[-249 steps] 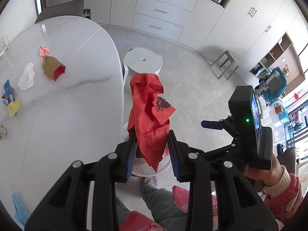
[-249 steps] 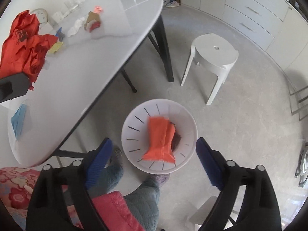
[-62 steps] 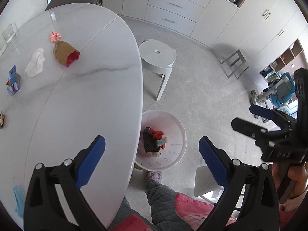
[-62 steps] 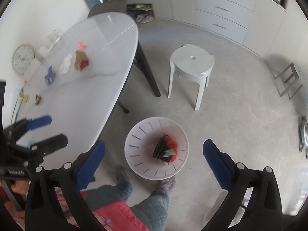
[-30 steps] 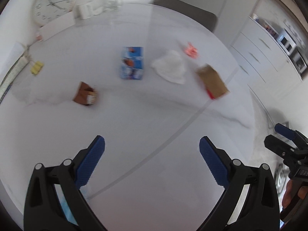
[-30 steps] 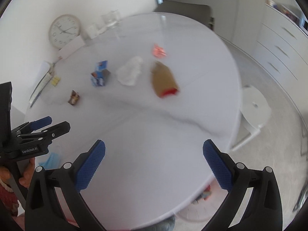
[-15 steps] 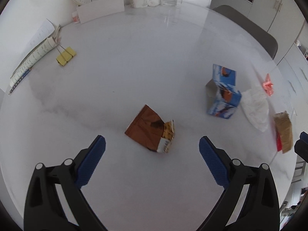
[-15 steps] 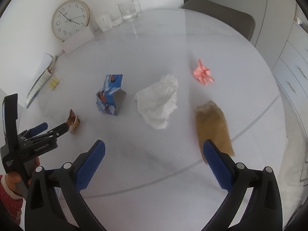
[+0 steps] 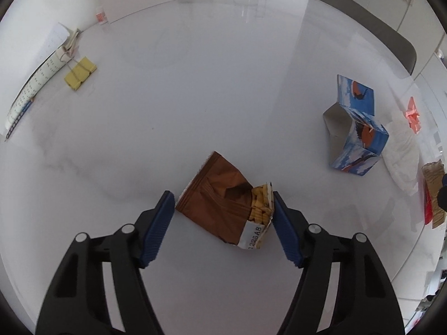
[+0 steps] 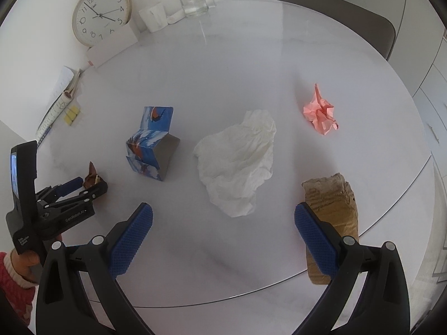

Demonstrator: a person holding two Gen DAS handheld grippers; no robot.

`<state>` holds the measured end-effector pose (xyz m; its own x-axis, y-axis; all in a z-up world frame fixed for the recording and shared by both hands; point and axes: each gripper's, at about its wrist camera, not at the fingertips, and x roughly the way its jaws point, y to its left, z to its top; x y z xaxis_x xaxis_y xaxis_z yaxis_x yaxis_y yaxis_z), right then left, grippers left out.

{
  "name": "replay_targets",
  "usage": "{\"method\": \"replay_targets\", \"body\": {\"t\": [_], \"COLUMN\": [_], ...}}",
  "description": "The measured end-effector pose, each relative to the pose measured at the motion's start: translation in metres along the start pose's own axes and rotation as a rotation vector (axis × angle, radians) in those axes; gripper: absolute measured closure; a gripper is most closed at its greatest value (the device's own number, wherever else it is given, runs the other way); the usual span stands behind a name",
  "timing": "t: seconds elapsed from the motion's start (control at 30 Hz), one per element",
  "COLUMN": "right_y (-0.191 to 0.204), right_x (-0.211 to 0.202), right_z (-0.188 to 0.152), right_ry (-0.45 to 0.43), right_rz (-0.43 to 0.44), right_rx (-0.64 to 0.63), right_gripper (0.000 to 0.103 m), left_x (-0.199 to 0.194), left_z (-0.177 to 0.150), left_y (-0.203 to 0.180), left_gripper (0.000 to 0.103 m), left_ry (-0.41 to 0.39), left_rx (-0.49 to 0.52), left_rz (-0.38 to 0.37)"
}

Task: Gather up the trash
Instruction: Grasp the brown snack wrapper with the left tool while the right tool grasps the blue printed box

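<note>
So the left gripper (image 9: pixel 223 203) is down over the brown wrapper (image 9: pixel 223 212) on the table (image 9: pixel 223 83), wrapper sitting right between the pads. Its jaws have just been closing and are about half open; looks like they're touching its edges, not squeezing yet. The wrapper's long axis runs diagonally across the gap. The right gripper (image 10: pixel 223 226) is wide open and empty, with the tissue (image 10: pixel 237 162) just ahead.
</note>
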<state>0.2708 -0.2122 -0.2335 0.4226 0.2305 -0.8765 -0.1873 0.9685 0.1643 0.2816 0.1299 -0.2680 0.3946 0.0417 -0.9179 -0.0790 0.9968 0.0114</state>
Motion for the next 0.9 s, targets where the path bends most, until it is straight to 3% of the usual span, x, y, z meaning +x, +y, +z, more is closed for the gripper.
{"method": "replay_targets", "body": {"t": [0.17, 0.27, 0.3, 0.6, 0.83, 0.87, 0.9], "right_y": [-0.003, 0.0, 0.002, 0.062, 0.09, 0.092, 0.093], "right_x": [0.005, 0.012, 0.015, 0.024, 0.07, 0.076, 0.079], "right_z": [0.004, 0.01, 0.012, 0.038, 0.049, 0.049, 0.048], "right_ry": [-0.003, -0.001, 0.006, -0.039, 0.028, 0.034, 0.037], "right_rz": [0.027, 0.023, 0.018, 0.064, -0.021, -0.036, -0.047], "right_rx": [-0.009, -0.006, -0.004, -0.035, 0.001, -0.001, -0.004], "right_gripper": [0.002, 0.002, 0.002, 0.002, 0.003, 0.004, 0.013], "left_x": [-0.006, -0.006, -0.006, -0.011, -0.018, -0.02, -0.022], "left_z": [0.003, 0.006, 0.007, 0.008, 0.003, 0.003, 0.002], "left_y": [-0.002, -0.002, -0.002, 0.005, 0.01, 0.011, 0.014], "left_gripper": [0.053, 0.056, 0.068, 0.069, 0.069, 0.069, 0.069], "left_ry": [-0.031, -0.035, -0.04, -0.049, -0.077, -0.081, -0.086], "left_rx": [0.039, 0.052, 0.062, 0.045, 0.033, 0.032, 0.029], "left_rz": [-0.013, -0.028, -0.027, -0.062, -0.096, -0.097, -0.097]}}
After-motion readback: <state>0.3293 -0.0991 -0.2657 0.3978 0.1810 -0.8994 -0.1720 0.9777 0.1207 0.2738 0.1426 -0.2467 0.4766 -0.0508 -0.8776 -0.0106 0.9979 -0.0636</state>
